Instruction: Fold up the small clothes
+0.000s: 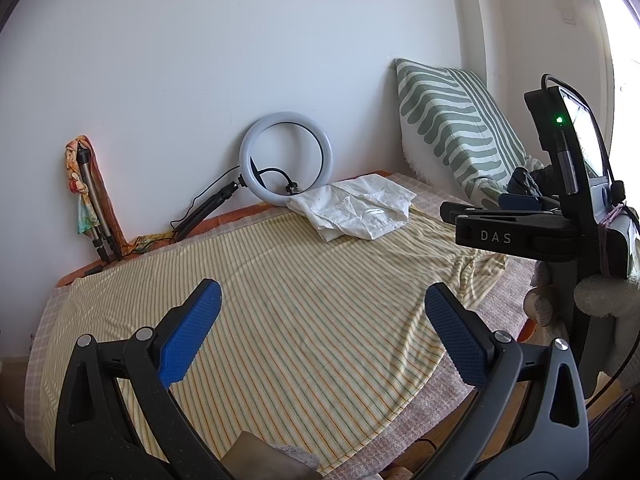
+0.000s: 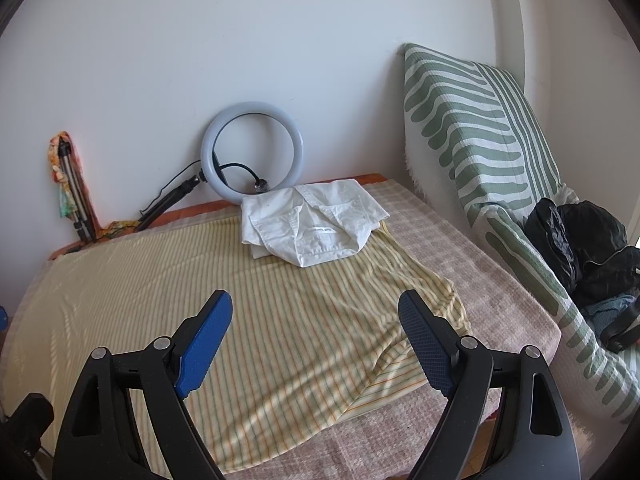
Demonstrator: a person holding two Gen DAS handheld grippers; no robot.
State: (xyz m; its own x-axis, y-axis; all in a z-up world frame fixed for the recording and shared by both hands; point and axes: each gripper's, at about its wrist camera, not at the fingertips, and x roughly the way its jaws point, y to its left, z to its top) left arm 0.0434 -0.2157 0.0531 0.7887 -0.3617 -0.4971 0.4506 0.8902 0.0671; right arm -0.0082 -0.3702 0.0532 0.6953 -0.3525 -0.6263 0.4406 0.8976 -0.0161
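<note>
A white garment [image 2: 316,224] lies well ahead of both grippers, at the far edge of the striped yellow cloth [image 2: 224,320], gathered into a loose, rumpled packet with a collar or flap showing on top. It reads as roughly folded rather than flat and neat, so the scene fits either a piece bundled and waiting to be squared up or one already folded and set aside; the pictures do not settle which. The left gripper [image 1: 322,300] hangs above the cloth with its blue pads spread wide and nothing between them. The right gripper [image 2: 316,312] is likewise spread and empty, and in the left view its black body sits off to the right. Beyond the garment a ring light [image 2: 252,152] leans on the wall, almost touching it. A green-striped cushion [image 2: 472,120] stands ahead to the right, and dark bags [image 2: 580,240] lie beside it. Nothing lies between the grippers and the garment.
</note>
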